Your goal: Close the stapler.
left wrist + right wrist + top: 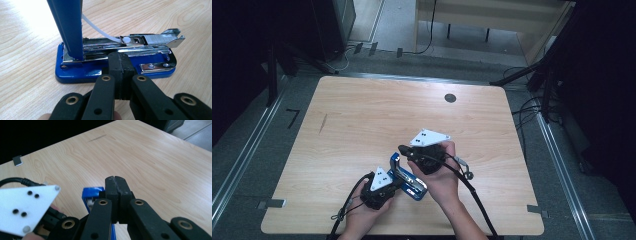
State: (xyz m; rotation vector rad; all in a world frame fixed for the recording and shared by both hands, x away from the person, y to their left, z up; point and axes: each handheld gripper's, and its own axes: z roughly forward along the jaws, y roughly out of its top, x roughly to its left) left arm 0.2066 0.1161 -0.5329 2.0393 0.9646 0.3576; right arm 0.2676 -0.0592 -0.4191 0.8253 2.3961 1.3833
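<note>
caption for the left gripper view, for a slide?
Shut left tool at the chrome rail of an opened blue stapler, its lid raised, on a wooden table.

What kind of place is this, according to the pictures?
Probably a lab or recording workspace: a bare wooden table ringed by cables, metal floor rails and dark stands. A blue stapler lies open on it.

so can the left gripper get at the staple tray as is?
Probably yes: the lid is swung up, baring the staple tray, and the shut left gripper sits right before it.
</note>
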